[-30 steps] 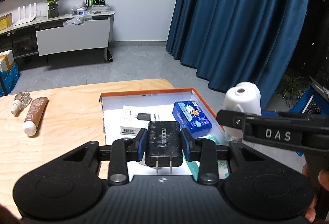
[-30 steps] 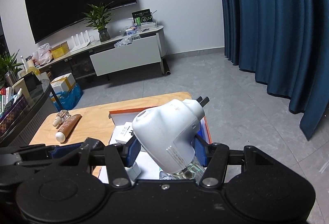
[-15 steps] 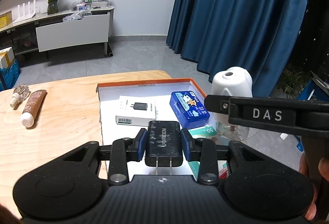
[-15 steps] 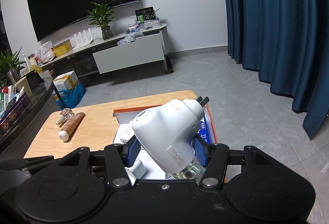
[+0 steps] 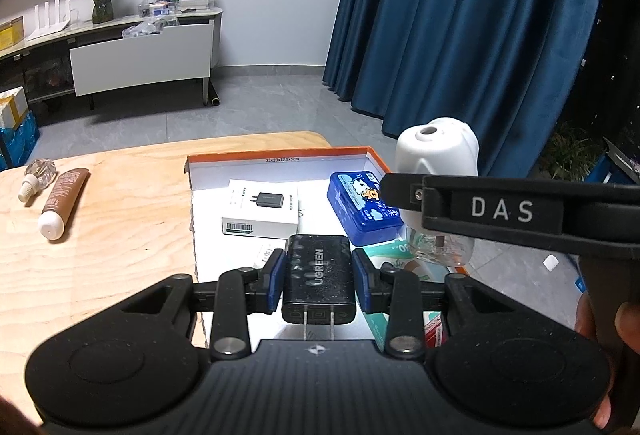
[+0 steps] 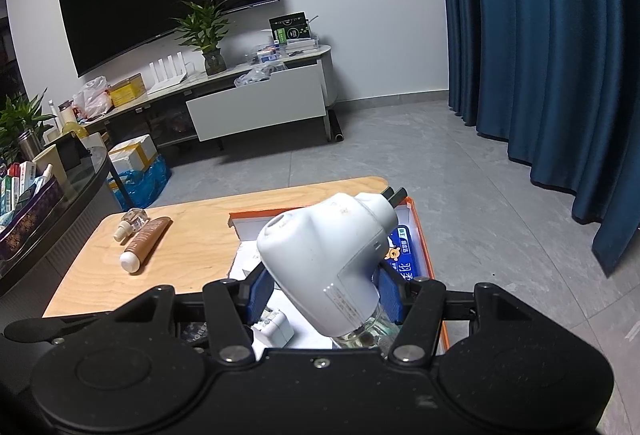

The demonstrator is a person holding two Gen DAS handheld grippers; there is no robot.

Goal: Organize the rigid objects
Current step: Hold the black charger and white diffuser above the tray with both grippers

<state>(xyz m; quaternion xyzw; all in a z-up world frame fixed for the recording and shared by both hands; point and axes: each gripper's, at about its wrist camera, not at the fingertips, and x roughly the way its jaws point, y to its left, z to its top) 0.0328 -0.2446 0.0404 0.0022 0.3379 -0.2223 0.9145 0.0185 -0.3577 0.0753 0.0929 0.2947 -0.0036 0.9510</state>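
The left gripper (image 5: pixel 319 281) is clamped on a black UGREEN charger (image 5: pixel 319 277), its blue pads pressed to both sides and the two plug prongs pointing back toward the camera. The charger hangs above the near part of an orange-rimmed box (image 5: pixel 276 154) that sits on the wooden table (image 5: pixel 120 235). Inside the box, at 12 o'clock from the charger, lies a white charger carton (image 5: pixel 262 209), and at about 1 o'clock a blue tin (image 5: pixel 362 207) with cartoon print. The right gripper (image 6: pixel 322 285) is closed on a white plug-in vaporizer (image 6: pixel 328 259), held tilted with its prongs aimed up toward 1 o'clock and its clear bottle at the bottom; in the left wrist view the same vaporizer (image 5: pixel 438 155) hovers over the box's right edge, at 2 o'clock from the charger. At 10 o'clock on the table, well apart from the box, a brown tube (image 5: pixel 64 203) lies just beside a small glass bottle (image 5: pixel 38 175).
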